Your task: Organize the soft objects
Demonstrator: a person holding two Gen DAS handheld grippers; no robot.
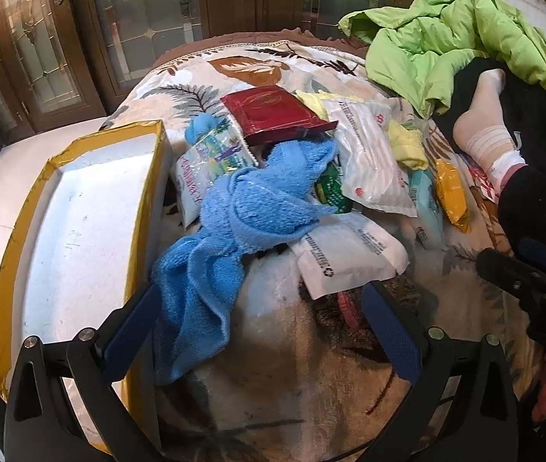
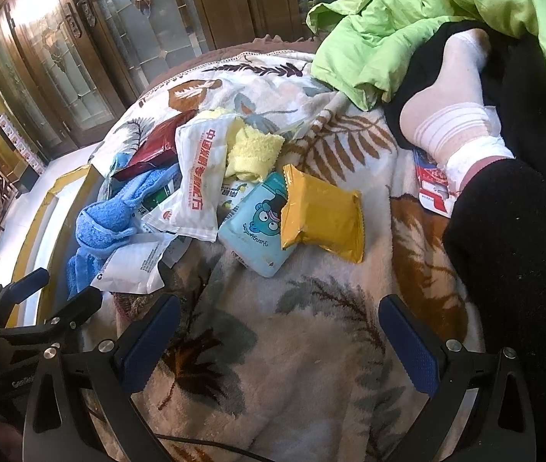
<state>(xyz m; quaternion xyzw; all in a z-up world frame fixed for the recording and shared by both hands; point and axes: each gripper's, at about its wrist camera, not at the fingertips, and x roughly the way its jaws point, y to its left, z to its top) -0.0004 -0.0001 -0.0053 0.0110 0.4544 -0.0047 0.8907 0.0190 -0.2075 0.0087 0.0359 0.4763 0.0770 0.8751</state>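
Observation:
A crumpled blue towel (image 1: 234,227) (image 2: 107,211) lies on the leaf-patterned blanket (image 1: 292,365), its lower end hanging down between the fingers of my left gripper (image 1: 261,300), which is open and holds nothing. A pile sits behind it: a dark red packet (image 1: 273,113), white plastic pouches (image 1: 369,154), a yellow cloth (image 2: 253,150), a light blue wipes pack (image 2: 253,231) and a yellow packet (image 2: 323,215). My right gripper (image 2: 280,315) is open over bare blanket, below the yellow packet and the wipes pack.
A white box with yellow-taped rim (image 1: 80,211) stands left of the pile, at the bed's edge. A person's foot in a white sock (image 1: 484,127) and dark trouser leg (image 2: 523,269) rest at the right. A green jacket (image 1: 465,30) lies behind. Wooden glass doors stand at the back.

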